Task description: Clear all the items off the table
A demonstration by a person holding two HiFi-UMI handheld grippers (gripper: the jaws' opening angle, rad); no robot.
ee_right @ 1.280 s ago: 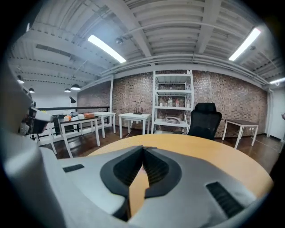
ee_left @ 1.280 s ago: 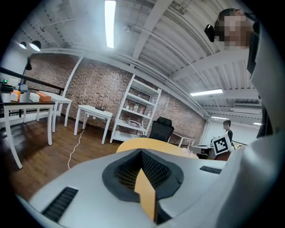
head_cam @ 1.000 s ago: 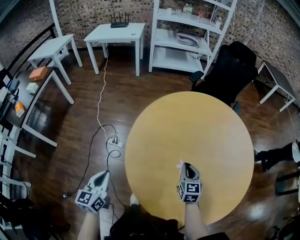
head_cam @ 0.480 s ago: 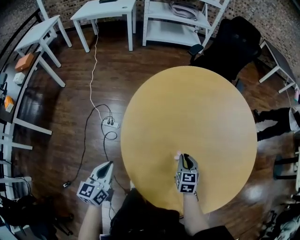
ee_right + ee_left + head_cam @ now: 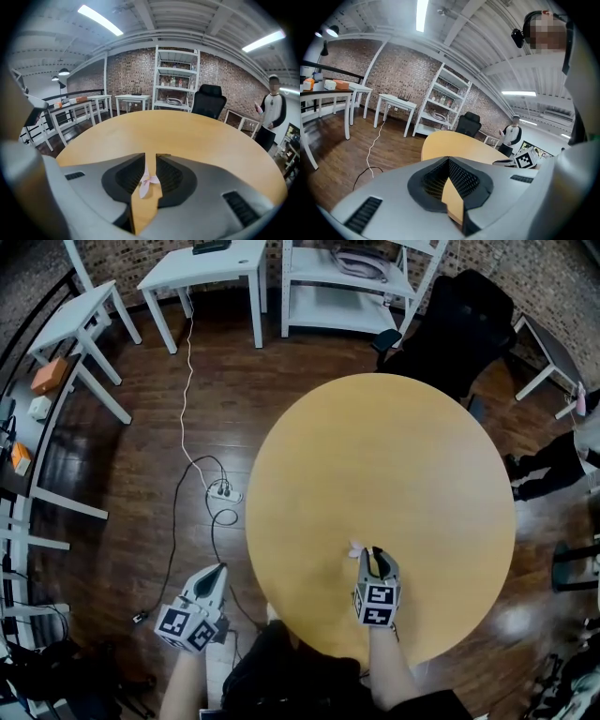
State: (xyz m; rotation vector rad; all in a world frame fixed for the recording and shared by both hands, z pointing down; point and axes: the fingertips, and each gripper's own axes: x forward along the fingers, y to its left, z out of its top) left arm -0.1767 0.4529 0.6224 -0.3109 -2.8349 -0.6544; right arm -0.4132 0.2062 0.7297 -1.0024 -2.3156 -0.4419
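A round yellow-wood table [image 5: 394, 456] bears one small pink-and-white scrap [image 5: 355, 547], like a twisted ribbon or wrapper, near its front edge. My right gripper [image 5: 372, 554] rests low over the table with that scrap [image 5: 149, 182] lying between its jaws. The jaws have just been opening, and a narrow gap shows; the pads do not press on the scrap. The right gripper [image 5: 150, 156] points across the table [image 5: 178, 131]. My left gripper [image 5: 219, 568] hangs off the table's left side over the floor; its [image 5: 449, 160] tips meet, with nothing held.
A power strip [image 5: 223, 490] and a white cable lie on the wooden floor left of the table. A black office chair [image 5: 459, 324] stands behind it, with white shelves [image 5: 352, 277] and white side tables [image 5: 202, 273] further back. A person [image 5: 272, 112] stands at the right.
The right gripper's jaws have parted slightly around the pink scrap. Both grippers have barely shifted in the head view. A person's legs have shifted at the right edge.
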